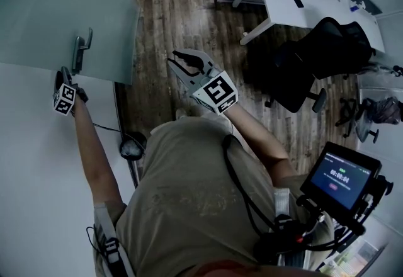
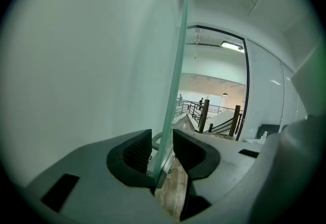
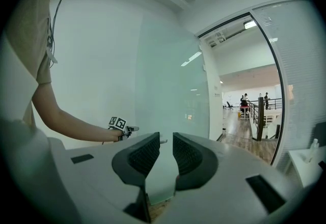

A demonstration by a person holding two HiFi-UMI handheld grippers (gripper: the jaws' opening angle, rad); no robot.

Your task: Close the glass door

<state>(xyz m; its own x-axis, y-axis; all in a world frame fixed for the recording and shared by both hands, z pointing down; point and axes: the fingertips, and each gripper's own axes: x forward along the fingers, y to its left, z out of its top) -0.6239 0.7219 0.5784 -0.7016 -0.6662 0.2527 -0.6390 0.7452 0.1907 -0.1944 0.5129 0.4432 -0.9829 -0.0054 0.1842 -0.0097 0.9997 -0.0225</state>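
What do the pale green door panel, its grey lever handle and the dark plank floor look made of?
Pale green door panel: frosted glass, with a hazy matte face and a green-tinted edge. Grey lever handle: probably satin metal, going by its dull, even sheen. Dark plank floor: wood or wood-look laminate; grain streaks and plank seams show, but I can't tell which.

Our left hand-held gripper (image 1: 65, 74) sits just beside the metal lever handle (image 1: 81, 49) on the frosted glass door (image 1: 63, 5). Our right hand-held gripper (image 1: 180, 63) lies rightward, the black office chair (image 1: 321, 55) beyond it.
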